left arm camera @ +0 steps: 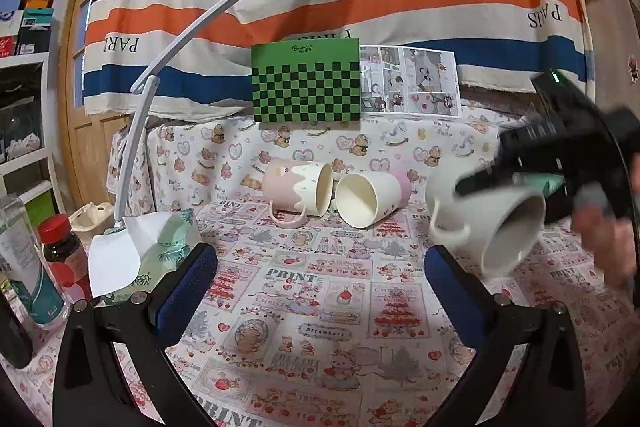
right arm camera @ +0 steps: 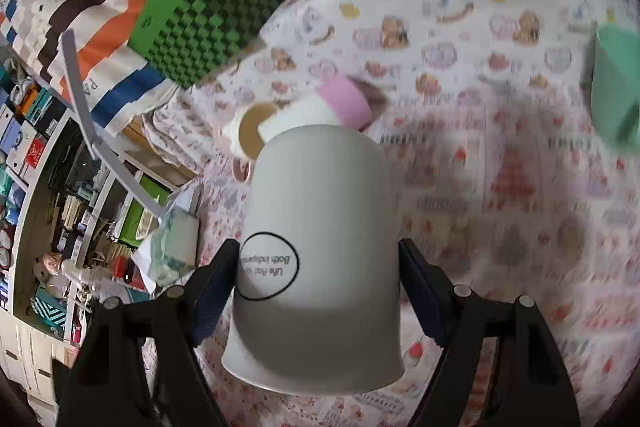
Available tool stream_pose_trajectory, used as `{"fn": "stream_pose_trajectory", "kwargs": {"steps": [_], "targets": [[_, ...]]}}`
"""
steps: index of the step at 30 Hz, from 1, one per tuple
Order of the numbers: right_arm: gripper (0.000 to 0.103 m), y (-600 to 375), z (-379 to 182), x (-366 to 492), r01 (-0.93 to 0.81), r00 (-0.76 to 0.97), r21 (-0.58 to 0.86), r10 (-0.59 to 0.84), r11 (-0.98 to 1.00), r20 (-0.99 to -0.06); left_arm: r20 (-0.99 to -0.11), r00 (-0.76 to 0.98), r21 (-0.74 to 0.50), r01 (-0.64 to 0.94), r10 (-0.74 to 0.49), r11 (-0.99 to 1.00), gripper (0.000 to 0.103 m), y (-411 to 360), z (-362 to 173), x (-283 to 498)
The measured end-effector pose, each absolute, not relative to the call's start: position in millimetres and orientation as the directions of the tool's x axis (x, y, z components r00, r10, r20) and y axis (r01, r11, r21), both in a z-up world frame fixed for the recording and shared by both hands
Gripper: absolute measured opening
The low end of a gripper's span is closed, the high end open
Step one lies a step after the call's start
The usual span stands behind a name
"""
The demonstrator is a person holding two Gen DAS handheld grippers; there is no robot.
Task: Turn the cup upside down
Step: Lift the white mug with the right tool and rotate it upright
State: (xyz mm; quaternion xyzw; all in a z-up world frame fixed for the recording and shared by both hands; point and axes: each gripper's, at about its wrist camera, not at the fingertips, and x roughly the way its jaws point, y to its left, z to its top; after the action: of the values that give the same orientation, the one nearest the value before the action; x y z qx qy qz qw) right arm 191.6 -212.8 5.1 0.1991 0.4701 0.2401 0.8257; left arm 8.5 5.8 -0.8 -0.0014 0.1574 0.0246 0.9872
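Note:
My right gripper [right arm camera: 318, 287] is shut on a white mug [right arm camera: 320, 267] with a black circle print, held above the table and tilted with its mouth down toward the camera. In the left wrist view the same white mug [left arm camera: 492, 223] hangs at the right, rim facing down and right, clamped by the black right gripper [left arm camera: 516, 183]. My left gripper [left arm camera: 320, 291] is open and empty, low over the patterned cloth. Two cups lie on their sides at the table's middle: a pink-and-cream mug [left arm camera: 298, 193] and a cream cup with a pink base [left arm camera: 370, 197].
A green checkered box [left arm camera: 306, 83] and a comic sheet [left arm camera: 408, 81] lean at the back. A white desk lamp [left arm camera: 136, 131], a tissue pack [left arm camera: 160, 251] and bottles [left arm camera: 60, 251] stand at the left. A mint-green cup [right arm camera: 616, 87] sits at the right.

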Motion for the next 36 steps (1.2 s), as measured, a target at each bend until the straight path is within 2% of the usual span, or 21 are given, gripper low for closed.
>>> {"fn": "stream_pose_trajectory", "kwargs": {"steps": [4,18,20,26,33,36], "targets": [[0.077,-212,-20,187,-0.217,0.367,0.621,0.652,0.754,-0.664,-0.31,0.95,0.004,-0.05,0.049,0.999,0.103,7,-1,8],[0.08,-199,-35,169,-0.335,0.322,0.584,0.672,0.74,-0.667,-0.309,0.95,0.004,-0.044,0.043,0.999,0.103,7,-1,8],[0.086,-201,-24,162,-0.381,0.352,0.552,0.668,0.742,-0.655,-0.309,0.95,0.004,-0.044,0.043,0.999,0.103,7,-1,9],[0.095,-219,5,140,-0.435,0.48,0.452,0.625,0.779,-0.615,-0.309,0.95,0.004,-0.044,0.043,0.999,0.103,7,-1,9],[0.102,-259,12,105,-0.413,0.719,0.258,0.487,0.873,-0.496,-0.312,0.95,0.002,-0.027,0.026,1.0,0.103,6,-1,8],[0.103,-271,9,94,-0.386,0.783,0.196,0.433,0.901,-0.447,-0.314,0.947,0.021,-0.057,0.06,0.998,0.103,3,-2,9]]}}
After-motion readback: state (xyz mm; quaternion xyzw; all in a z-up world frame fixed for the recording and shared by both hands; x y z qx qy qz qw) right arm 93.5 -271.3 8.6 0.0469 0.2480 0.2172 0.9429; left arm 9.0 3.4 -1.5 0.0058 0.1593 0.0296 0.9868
